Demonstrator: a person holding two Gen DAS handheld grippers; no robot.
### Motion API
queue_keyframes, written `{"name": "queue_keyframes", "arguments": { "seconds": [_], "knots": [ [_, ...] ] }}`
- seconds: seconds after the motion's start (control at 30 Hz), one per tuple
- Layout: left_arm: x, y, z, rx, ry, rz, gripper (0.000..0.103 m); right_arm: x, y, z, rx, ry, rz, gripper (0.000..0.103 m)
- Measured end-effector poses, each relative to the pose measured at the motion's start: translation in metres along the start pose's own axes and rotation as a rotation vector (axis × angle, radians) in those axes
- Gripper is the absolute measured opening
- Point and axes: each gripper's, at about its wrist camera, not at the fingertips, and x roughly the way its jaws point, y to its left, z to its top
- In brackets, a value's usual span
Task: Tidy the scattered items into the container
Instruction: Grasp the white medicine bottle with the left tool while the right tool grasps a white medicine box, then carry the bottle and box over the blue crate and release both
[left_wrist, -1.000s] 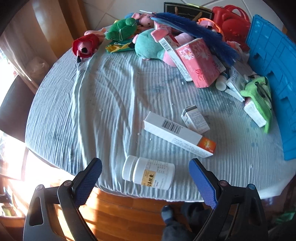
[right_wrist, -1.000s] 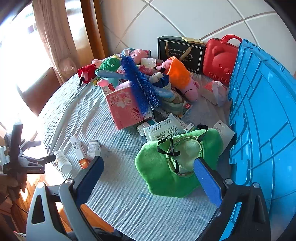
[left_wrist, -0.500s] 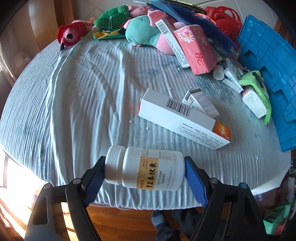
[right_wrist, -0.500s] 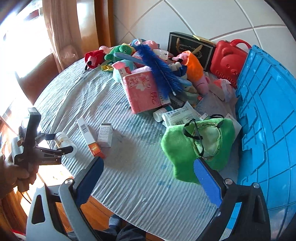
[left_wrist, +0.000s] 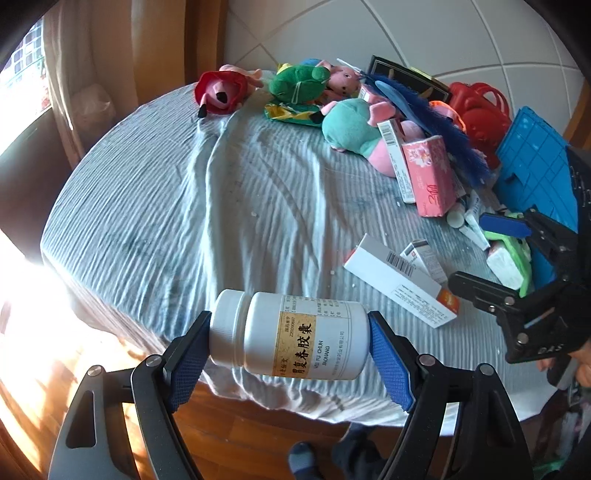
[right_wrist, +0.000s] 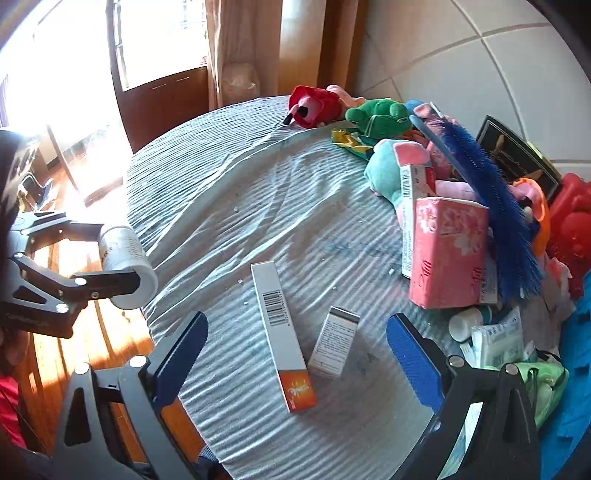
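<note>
My left gripper (left_wrist: 288, 325) is shut on a white pill bottle (left_wrist: 295, 336), held by its cap and base just off the near table edge. The right wrist view shows the same bottle (right_wrist: 125, 254) in the left gripper (right_wrist: 110, 254) at the far left. My right gripper (right_wrist: 297, 328) stands open, nothing between its fingers, above a long white box (right_wrist: 280, 332) with an orange end and a small white box (right_wrist: 334, 343). The blue container (left_wrist: 532, 170) stands at the table's right side.
A pile at the back right holds a pink tissue pack (right_wrist: 447, 254), a blue brush (right_wrist: 495, 206), plush toys (left_wrist: 351, 125), a red case (left_wrist: 480, 110) and a black box (right_wrist: 517, 158). A green plush piece (right_wrist: 546, 384) and small packets lie by the container. The grey cloth (left_wrist: 184, 206) covers the table.
My left gripper closed on the pill bottle and lifted it from the cloth. My right gripper swung left, from over the green plush piece to over the two white boxes.
</note>
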Motion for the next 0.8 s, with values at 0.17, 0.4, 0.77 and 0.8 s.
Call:
{"name": "queue_keyframes", "arguments": {
  "seconds": [0.17, 0.4, 0.77, 0.8],
  "knots": [
    [-0.021, 0.016, -0.002, -0.026, -0.028, 0.033, 0.081, 0.042, 0.004, 0.007, -0.062, 0.058, 0.03, 0.081],
    [-0.033, 0.02, 0.001, -0.054, -0.055, 0.053, 0.081, 0.076, 0.008, 0.001, -0.123, 0.153, 0.057, 0.054],
    [-0.039, 0.01, 0.017, -0.05, -0.08, 0.066, 0.081, 0.057, -0.005, 0.002, -0.047, 0.154, 0.086, 0.022],
    [-0.04, 0.009, 0.02, -0.048, -0.083, 0.067, 0.081, 0.053, -0.008, 0.004, -0.036, 0.148, 0.086, 0.022]
  ]
}}
